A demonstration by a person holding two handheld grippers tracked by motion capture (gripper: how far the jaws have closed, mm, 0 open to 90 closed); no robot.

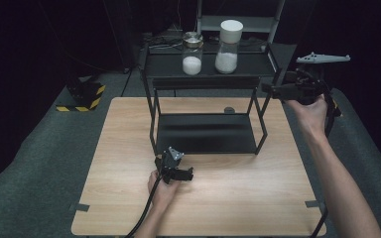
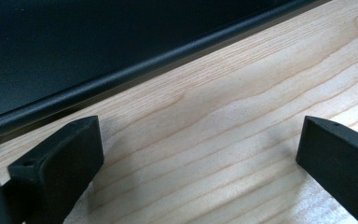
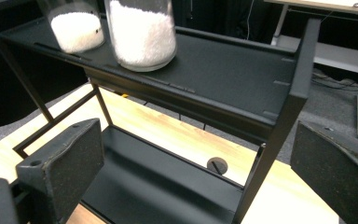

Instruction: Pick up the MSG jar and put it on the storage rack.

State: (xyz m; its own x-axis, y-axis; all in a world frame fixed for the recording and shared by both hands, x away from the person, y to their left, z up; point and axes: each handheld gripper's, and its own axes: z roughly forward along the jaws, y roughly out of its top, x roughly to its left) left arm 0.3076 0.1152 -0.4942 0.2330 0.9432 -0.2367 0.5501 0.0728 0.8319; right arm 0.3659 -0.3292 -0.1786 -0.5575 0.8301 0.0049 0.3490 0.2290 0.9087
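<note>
A black two-shelf rack (image 1: 208,82) stands at the back of the wooden table (image 1: 129,148). Two glass jars of white granules sit on its top shelf: one with a metal lid (image 1: 192,58) and a taller one with a white lid (image 1: 227,47). My left gripper (image 1: 181,173) rests low on the table just before the lower shelf (image 2: 74,56), open with bare wood between its fingers (image 2: 60,163). My right gripper (image 1: 278,90) is raised beside the rack's top right corner, open and empty. Its view looks onto the top shelf (image 3: 223,65) and the taller jar (image 3: 142,32).
A small dark round disc (image 1: 229,110) lies on the table behind the lower shelf, also visible as the disc (image 3: 217,165). A yellow-and-black striped object (image 1: 82,95) sits on the grey floor at the left. Tape marks (image 1: 81,207) are on the table's front corners.
</note>
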